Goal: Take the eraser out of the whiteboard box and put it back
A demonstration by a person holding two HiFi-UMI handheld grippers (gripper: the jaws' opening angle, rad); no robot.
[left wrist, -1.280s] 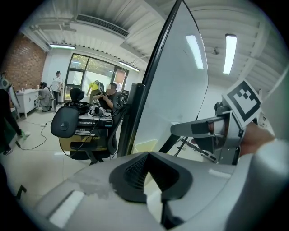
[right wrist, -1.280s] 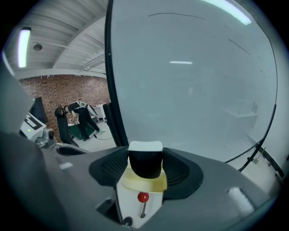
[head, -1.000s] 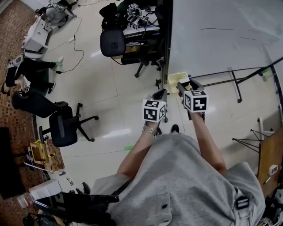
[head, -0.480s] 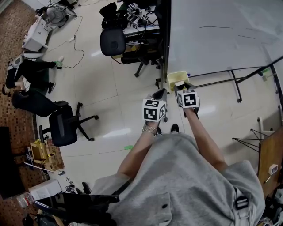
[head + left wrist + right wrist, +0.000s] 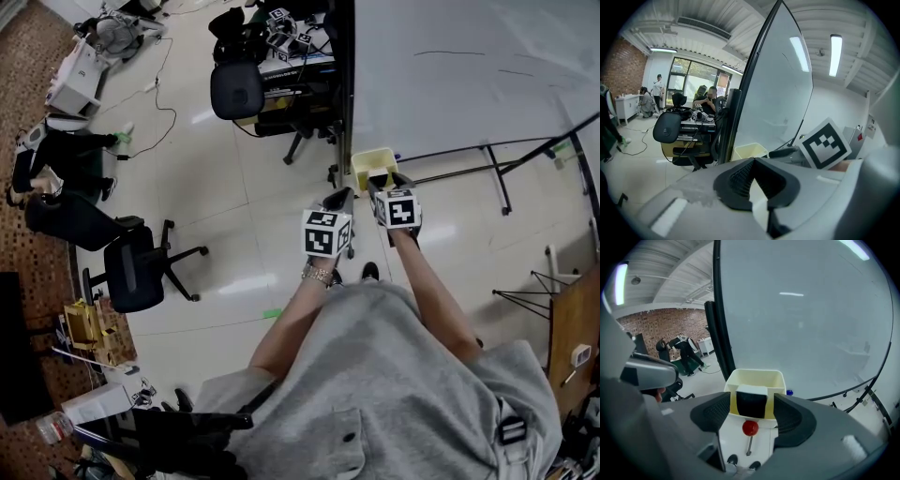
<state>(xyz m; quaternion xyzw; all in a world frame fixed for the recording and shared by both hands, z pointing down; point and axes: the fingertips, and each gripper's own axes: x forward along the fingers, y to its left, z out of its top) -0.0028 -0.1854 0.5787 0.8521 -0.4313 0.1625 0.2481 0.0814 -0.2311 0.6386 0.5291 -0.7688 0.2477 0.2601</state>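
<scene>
Two tongs in play. Right tongs [image 5: 751,405] clamped on black felt eraser with white back [image 5: 751,398], held at near rim of pale yellow plastic whiteboard box [image 5: 755,377]; judged not yet inside. Left tongs [image 5: 752,176] pinched together, empty, idle alongside. Recommendation: carry eraser over rim, keep level, lower clear of walls, release only once seated. Versus one second ago: right tongs advanced toward box; left tongs unmoved.
</scene>
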